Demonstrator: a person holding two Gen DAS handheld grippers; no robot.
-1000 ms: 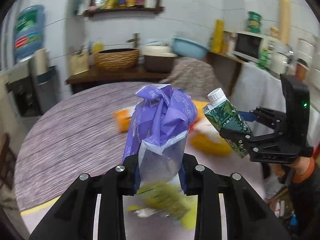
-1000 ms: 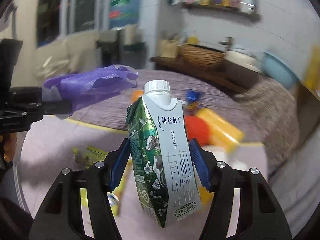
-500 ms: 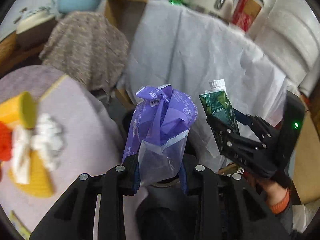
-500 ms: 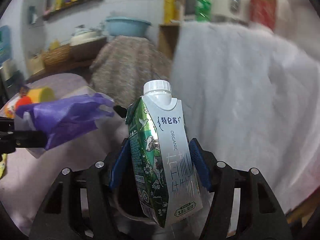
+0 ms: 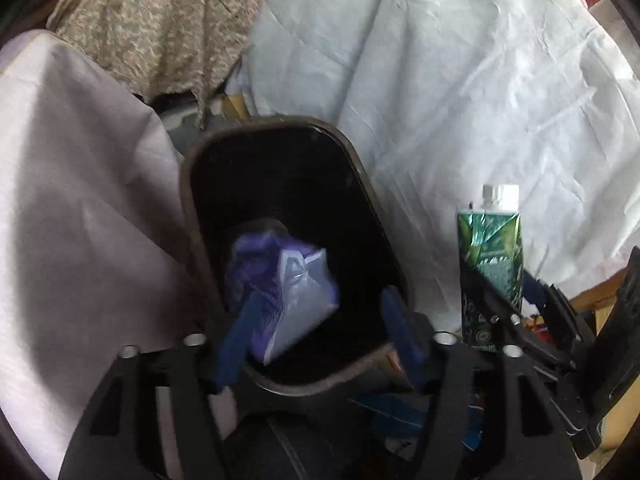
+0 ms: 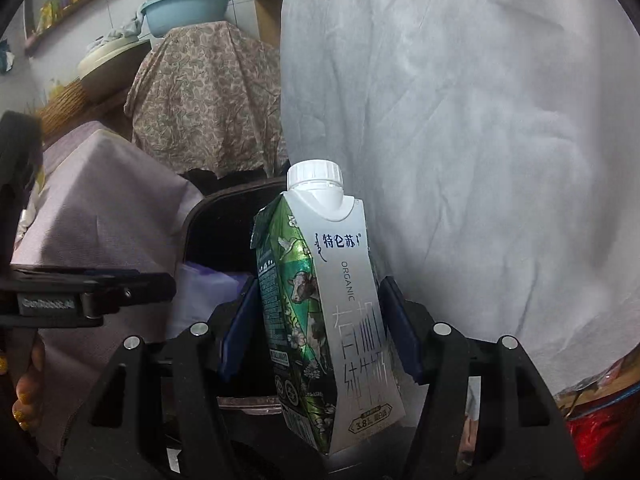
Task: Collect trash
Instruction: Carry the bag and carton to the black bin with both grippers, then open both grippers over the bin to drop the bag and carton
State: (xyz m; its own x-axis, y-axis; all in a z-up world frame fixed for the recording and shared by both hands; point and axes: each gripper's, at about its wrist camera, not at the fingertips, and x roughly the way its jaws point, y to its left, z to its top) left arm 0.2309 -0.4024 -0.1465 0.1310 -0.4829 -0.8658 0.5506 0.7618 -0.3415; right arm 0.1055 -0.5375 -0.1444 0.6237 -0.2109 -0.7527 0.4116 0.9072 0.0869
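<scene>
Two hand-held grippers, one bin, one bag, one carton.

The left hand-held gripper (image 5: 320, 332) points steeply down over the black bin (image 5: 192, 216); its jaws have just been opening and stand wide, and the purple bag (image 5: 280, 292) sits loose between them, inside the bin. The right hand-held gripper (image 6: 318, 320), beside the bin, clamps the upright milk carton (image 6: 340, 300). Only the right wrist view shows the carton's printed front, a blue basin (image 6: 184, 10) and fingers (image 6: 24, 392) on the left tool.
</scene>
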